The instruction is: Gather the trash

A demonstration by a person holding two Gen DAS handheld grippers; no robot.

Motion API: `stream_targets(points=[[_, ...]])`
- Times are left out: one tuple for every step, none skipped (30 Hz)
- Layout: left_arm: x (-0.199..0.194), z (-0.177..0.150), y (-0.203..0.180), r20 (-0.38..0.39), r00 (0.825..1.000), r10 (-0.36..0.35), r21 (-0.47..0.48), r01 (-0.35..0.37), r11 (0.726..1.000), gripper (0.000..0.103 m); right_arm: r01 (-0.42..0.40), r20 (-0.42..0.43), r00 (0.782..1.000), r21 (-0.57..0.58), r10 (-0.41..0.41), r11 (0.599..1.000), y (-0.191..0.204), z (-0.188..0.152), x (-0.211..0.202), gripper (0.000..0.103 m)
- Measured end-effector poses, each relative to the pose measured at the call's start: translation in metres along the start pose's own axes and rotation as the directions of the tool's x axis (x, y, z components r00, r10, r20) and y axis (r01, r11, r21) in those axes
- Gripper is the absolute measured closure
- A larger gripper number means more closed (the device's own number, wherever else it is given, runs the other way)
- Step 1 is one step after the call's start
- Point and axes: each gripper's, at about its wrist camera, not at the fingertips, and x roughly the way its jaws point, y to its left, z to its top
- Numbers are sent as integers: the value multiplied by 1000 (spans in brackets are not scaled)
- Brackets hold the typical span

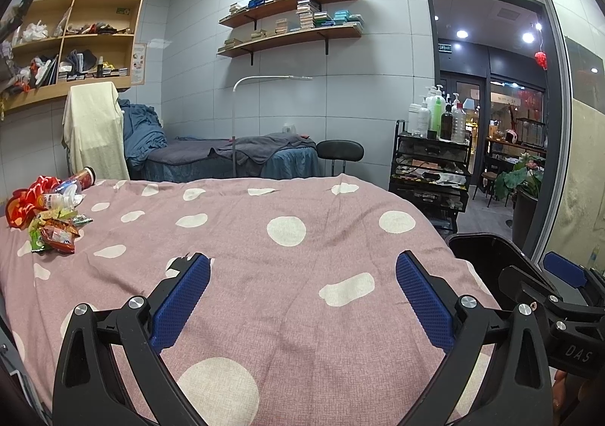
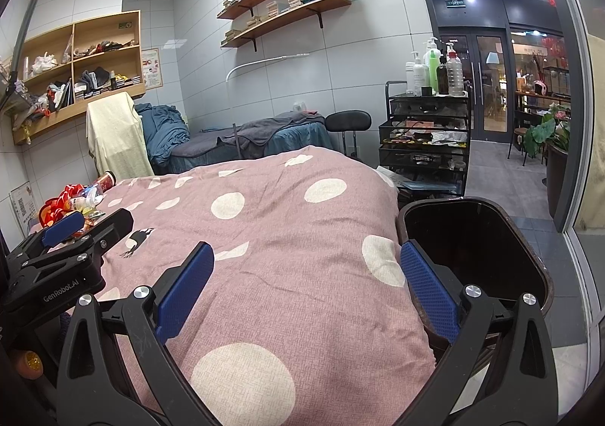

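The left claw (image 1: 302, 267) hangs over the bed (image 1: 302, 255), its blue pads (image 1: 181, 305) spread wide with nothing between them. The bed wears a pink cover with white dots. At the bed's far left corner lies a heap of trash (image 1: 49, 214): red and green snack wrappers, a clear plastic bottle and a tall can. Off the bed's right edge sits a dark bin (image 1: 487, 252), and just in front of the bin the right claw (image 1: 559, 293) shows only in part

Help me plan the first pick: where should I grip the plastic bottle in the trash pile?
Grip the plastic bottle across its clear body, coming from above with the left gripper. It lies on its side atop the wrappers, so its round sides look exposed.
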Motion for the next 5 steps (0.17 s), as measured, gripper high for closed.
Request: stream_targets(points=[[1,0,1,-2,1000,-1,1,1,1000,5,0,0,1000,1,0,1000,0,0,0,5],[1,0,2,-2,1000,-1,2,1,1000,5,-1,-1,1000,0,1,1000,0,0,0,5],[2,0,1,-2,1000,-2,3,2,1000,5,-1,0,1000,-1,1,1000,1,-1,0,5],[2,-1,2,-2,1000,-2,5,2,1000,5,0,0,1000,-1,0,1000,1,-1,0,5],[2,-1,2,-3,1000,-3,7,3,1000,5,-1,-1,1000,0,1,1000,1,-1,0,5]])
